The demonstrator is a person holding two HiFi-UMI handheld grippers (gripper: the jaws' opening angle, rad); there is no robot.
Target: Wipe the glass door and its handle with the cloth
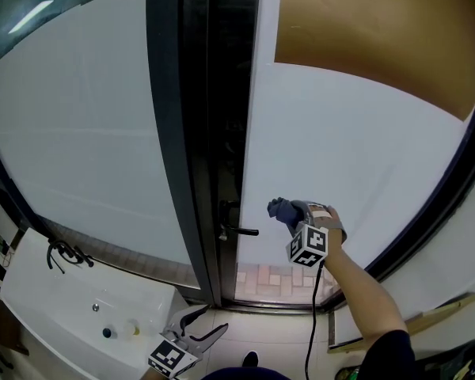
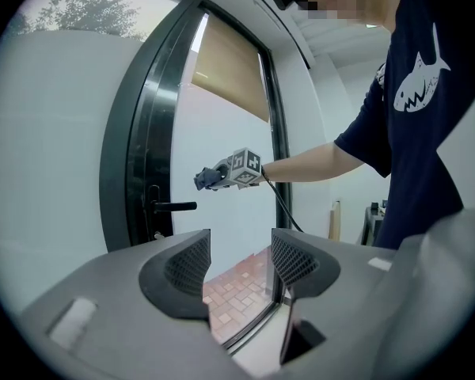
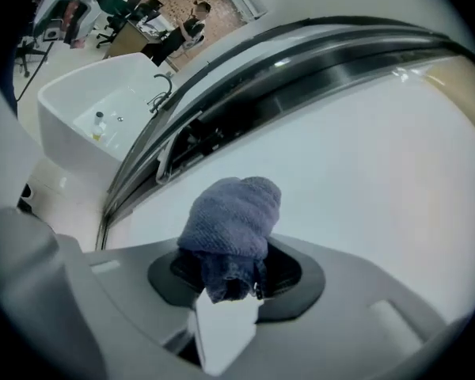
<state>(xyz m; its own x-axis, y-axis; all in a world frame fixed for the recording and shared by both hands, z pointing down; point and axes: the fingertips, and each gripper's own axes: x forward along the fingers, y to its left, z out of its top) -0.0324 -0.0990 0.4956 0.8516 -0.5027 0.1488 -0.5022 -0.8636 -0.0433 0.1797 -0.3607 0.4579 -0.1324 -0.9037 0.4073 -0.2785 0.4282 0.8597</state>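
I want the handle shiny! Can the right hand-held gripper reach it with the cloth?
Probably yes: the right hand-held gripper holds the cloth just beside the handle, nothing between.

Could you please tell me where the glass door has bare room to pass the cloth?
The frosted glass pane is bare between the tan blind above and the black frame at right. It is tight by the black lever handle, left of the blue cloth.

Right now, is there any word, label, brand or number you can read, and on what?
No readable text anywhere.
Marker cube on the right gripper: square patterns only, no letters.
Shirt: a white shark drawing, no words.
Cloth in that gripper: no tag showing.
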